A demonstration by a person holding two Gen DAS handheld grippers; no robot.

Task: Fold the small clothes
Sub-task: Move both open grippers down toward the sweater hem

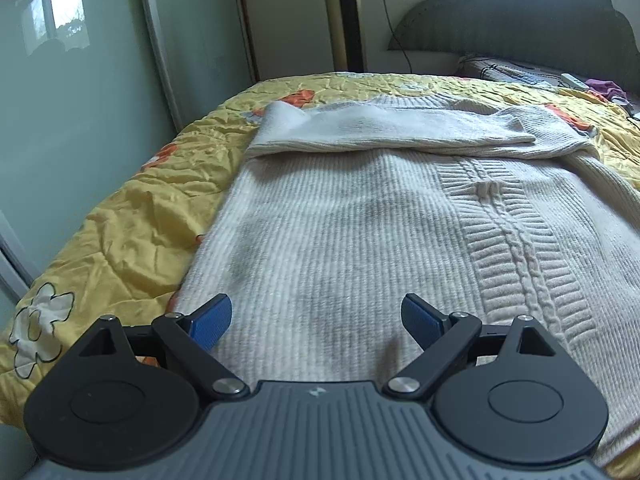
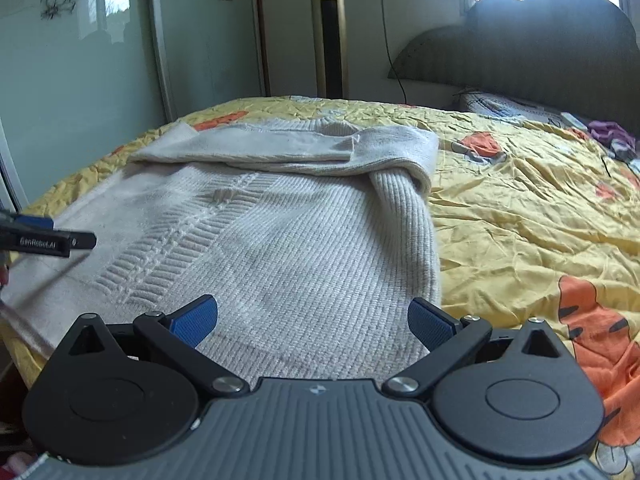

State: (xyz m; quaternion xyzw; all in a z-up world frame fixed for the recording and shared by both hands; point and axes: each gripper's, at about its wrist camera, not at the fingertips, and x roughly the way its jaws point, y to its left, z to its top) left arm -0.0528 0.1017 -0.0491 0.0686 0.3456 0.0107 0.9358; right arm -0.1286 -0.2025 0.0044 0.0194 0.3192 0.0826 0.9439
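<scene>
A cream knitted sweater (image 1: pixel 360 232) lies flat on the bed, its cable-knit band (image 1: pixel 516 240) running lengthwise. Both sleeves (image 1: pixel 384 128) are folded across its far end. My left gripper (image 1: pixel 318 316) hovers over the sweater's near hem, open, with nothing between its blue pads (image 1: pixel 212 320). In the right wrist view the same sweater (image 2: pixel 288 248) fills the middle, with its right sleeve fold (image 2: pixel 404 192) along the edge. My right gripper (image 2: pixel 312 320) is open above the near right part of the sweater and holds nothing. The left gripper's tip (image 2: pixel 48 236) shows at the left edge.
A yellow quilt with orange and white prints (image 2: pixel 520 216) covers the bed. A dark headboard (image 1: pixel 532 24), pillow and small clutter (image 1: pixel 604 88) sit at the far right. A tall gold tower fan (image 2: pixel 328 32) and pale green sliding doors (image 1: pixel 80 80) stand beyond the bed.
</scene>
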